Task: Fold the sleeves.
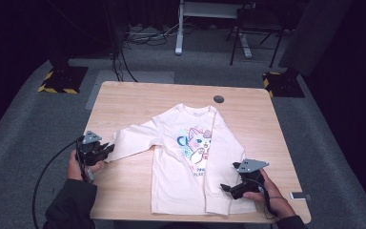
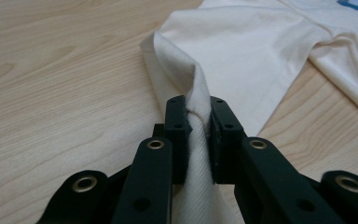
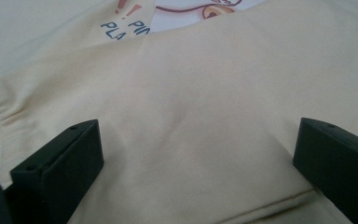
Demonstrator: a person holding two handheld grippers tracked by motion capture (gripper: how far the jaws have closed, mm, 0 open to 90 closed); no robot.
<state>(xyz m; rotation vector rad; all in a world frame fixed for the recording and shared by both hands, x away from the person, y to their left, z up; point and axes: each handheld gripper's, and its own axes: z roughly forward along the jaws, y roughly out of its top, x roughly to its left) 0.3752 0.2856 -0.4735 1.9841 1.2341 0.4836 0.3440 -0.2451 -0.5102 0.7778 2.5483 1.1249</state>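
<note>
Left gripper fingers pinch sleeve cuff; right gripper fingers wide over shirt. Risk: thin pinch slips, sleeve drops.

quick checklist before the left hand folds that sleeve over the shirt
1. Left gripper shut on the cuff of the cream long-sleeved shirt's outstretched sleeve: ok.
2. Cuff fabric pinched between the black fingers: ok.
3. Right gripper open over the other sleeve, not gripping: ok.
4. Shirt body with the cat print flat: ok.
5. Light wooden table free beside the shirt: ok.
6. Cuff layers both caught: cannot tell.
</note>
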